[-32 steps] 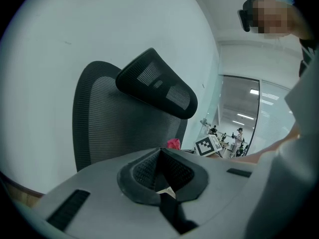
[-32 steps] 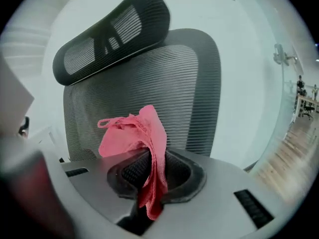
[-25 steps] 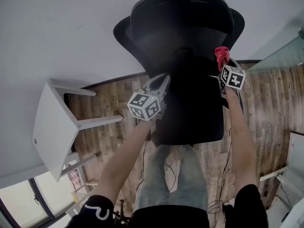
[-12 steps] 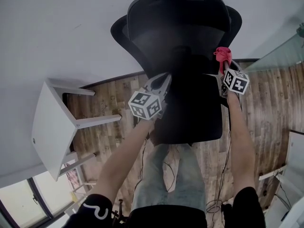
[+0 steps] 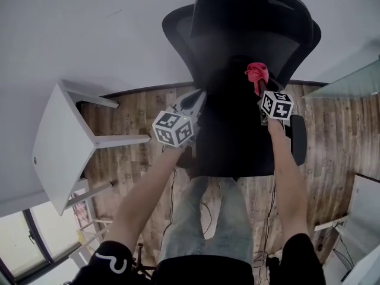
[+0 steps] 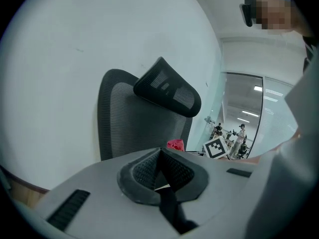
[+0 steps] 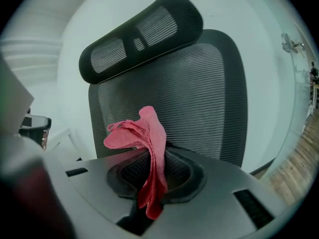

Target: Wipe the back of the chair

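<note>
The black mesh chair [image 5: 237,46] stands against the white wall [image 5: 89,28], seat on the person's side. Its backrest [image 7: 199,98] rises upright, long axis vertical, with the headrest [image 7: 142,34] lying crosswise on top and tilted. In front of the lower backrest, the right gripper [image 7: 152,180] has its jaws pinched on a bunched red cloth [image 7: 149,143]; whether the cloth touches the mesh cannot be told. The left gripper [image 6: 160,171] hangs at the chair's left edge, jaws pressed together on nothing. A white table [image 5: 59,153] stands left of the chair on the wooden floor [image 5: 136,159], and a glass partition [image 5: 350,82] lies to its right.
</note>
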The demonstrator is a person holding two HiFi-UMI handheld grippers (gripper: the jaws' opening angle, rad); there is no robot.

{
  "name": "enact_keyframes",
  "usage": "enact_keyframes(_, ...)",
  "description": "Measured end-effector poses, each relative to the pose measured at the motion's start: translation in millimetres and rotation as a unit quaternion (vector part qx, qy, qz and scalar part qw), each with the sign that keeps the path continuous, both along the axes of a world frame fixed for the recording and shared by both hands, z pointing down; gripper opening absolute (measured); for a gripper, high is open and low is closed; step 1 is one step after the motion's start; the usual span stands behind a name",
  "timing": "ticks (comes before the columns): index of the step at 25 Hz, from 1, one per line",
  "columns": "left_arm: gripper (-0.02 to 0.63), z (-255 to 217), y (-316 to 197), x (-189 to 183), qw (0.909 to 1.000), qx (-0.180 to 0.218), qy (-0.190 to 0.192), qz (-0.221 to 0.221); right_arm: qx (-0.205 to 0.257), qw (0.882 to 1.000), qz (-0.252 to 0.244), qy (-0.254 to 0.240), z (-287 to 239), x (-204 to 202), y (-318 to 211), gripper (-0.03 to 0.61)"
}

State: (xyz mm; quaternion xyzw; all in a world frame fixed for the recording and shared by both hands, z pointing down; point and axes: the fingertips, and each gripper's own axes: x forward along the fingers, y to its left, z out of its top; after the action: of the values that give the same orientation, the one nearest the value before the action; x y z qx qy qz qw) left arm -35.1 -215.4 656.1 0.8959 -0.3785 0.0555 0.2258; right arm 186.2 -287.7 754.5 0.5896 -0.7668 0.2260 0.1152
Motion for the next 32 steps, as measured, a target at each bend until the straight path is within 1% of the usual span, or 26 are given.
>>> enact_keyframes(12, 0.025, 14, 7, -124, 0.9981, -0.011, 0.003, -0.060, -0.013, 0.996, -0.084, -0.002, 20, -163, -17, 0.073)
enact_keyframes(18, 0.023, 25, 13, -183, 0.9957, -0.019, 0.006, -0.091, -0.022, 0.994, -0.103, -0.005, 30, -218, -22, 0.073)
enact_keyframes(22, 0.025, 32, 14, -215, 0.9934, -0.027, 0.009, -0.111, -0.029, 0.993, -0.114, -0.003, 38, -247, -25, 0.074)
enact_keyframes(25, 0.025, 35, 15, -230, 0.9930, -0.029, 0.006, -0.114, -0.035, 0.992, -0.118, 0.001, 44, -261, -26, 0.073)
enact_keyframes(28, 0.023, 34, 13, -237, 0.9934, -0.027, 0.000, -0.111, -0.039, 0.993, -0.114, 0.002, 50, -265, -29, 0.072)
enact_keyframes(32, 0.025, 31, 8, -238, 0.9939, -0.025, 0.000, -0.107, -0.040, 0.994, -0.099, 0.002, 51, -257, -31, 0.074)
